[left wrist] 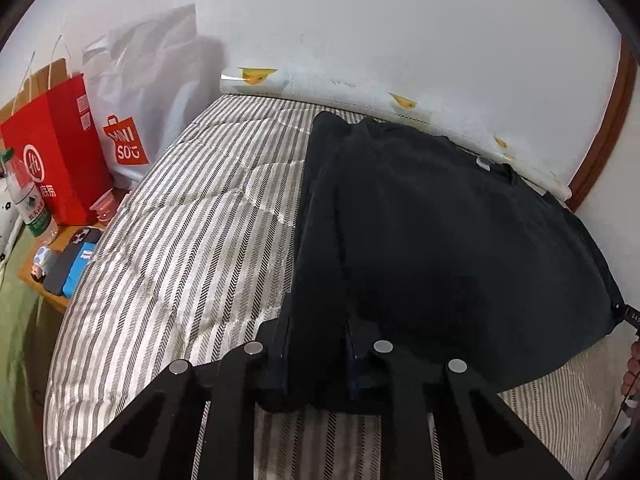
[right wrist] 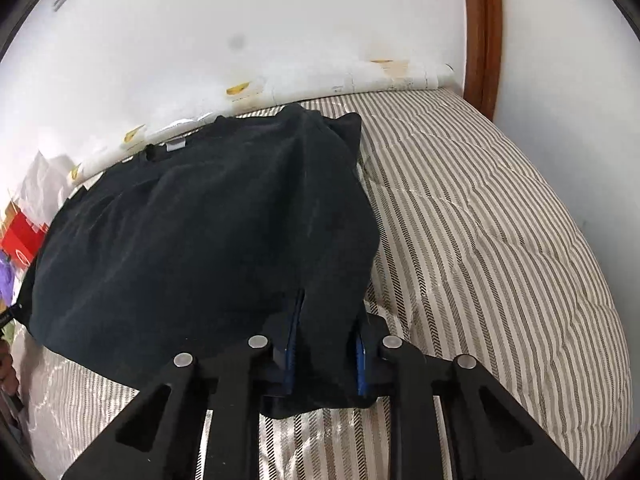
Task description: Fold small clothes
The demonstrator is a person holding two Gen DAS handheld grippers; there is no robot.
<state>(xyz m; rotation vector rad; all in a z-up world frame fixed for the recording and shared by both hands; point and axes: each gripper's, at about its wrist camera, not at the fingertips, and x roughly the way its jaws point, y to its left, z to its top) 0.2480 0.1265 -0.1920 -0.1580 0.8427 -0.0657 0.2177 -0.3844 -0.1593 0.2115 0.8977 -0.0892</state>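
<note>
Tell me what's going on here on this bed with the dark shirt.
A person is folding a black T-shirt laid flat on a striped mattress, collar toward the wall. The left tongs are shut on the shirt's near hem at one corner, and the right tongs are shut on the hem at the other corner. No fold has been made yet.

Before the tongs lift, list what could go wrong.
1. Both left tongs and right tongs pinch only the near hem of the black shirt; it may slip out.
2. The left sleeve lies folded in and could flop open.
3. The shirt's collar sits against the wall paper and could snag it.
</note>
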